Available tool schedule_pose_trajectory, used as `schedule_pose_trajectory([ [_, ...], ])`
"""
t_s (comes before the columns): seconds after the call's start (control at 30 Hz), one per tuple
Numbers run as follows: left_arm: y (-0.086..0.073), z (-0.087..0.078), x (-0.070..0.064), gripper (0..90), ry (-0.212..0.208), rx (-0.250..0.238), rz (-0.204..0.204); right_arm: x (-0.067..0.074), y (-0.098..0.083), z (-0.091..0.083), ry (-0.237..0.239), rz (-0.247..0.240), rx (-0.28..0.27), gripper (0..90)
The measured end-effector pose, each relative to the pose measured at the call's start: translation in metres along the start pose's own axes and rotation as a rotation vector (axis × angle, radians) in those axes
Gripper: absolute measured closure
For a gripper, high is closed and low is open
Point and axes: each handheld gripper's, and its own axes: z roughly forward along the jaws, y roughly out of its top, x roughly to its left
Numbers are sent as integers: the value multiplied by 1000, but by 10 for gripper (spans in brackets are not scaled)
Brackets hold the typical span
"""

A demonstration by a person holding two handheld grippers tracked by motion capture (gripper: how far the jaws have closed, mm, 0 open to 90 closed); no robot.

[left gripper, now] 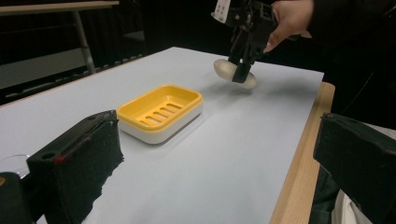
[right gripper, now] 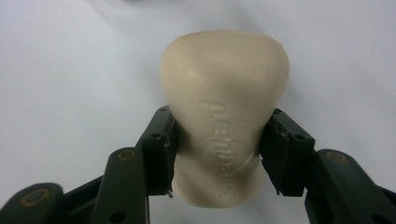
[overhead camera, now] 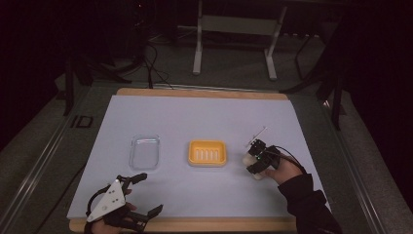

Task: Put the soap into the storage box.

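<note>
While the person's right hand point(overhead camera: 286, 170) holds it above the white sheet point(overhead camera: 204, 117), the right gripper point(overhead camera: 256, 162) is clamped on a cream bar of soap point(right gripper: 224, 116) — both black pads press into the bar's sides, about midway along its length, as the right gripper view shows. Raised lettering runs down the bar's upper face. In the left gripper view the soap point(left gripper: 235, 73) hangs clear of the sheet, with a soft shadow on the surface beneath it, and the gripper comes down on it from above.

A yellow soap dish point(overhead camera: 208, 152) with a slotted floor stands on the sheet just to the left of the held bar, apart from it; its base is white. Farther left lies a clear plastic lid point(overhead camera: 144, 151), flat on the sheet and well apart from the soap.

The left gripper point(overhead camera: 141, 195) rests at the near edge of the table, over the wooden border point(overhead camera: 195, 224), in the person's left hand point(overhead camera: 104, 222) — its jaws stand wide apart with nothing between them. It points roughly toward the dish.
</note>
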Motion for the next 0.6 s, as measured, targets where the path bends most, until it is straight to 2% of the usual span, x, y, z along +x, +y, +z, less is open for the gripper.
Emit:
schedule_pose_trajectory([
  [0.07,0,0,0,11,0,2,0,0,1,-1,3,-7,1,499],
  [0.1,0,0,0,12,-1,0,0,1,4,-4,5,-45,10,498],
  [0.13,0,0,0,11,-1,0,0,2,5,-5,5,-62,7,498],
  [0.3,0,0,0,11,1,0,-1,1,8,-9,19,-106,-12,498],
  [0.33,0,0,0,11,0,-1,-1,1,11,-13,16,-139,-28,498],
  [0.4,0,0,0,11,-1,-1,-2,0,13,-15,21,-172,-33,498],
  [0.47,0,0,0,11,-1,0,-1,0,13,-17,23,-183,-45,498],
  [0.5,0,-1,0,11,-1,-1,-1,-2,14,-19,39,-187,-49,498],
  [0.6,0,-1,0,11,1,-2,-2,-9,17,-23,65,-246,-92,498],
])
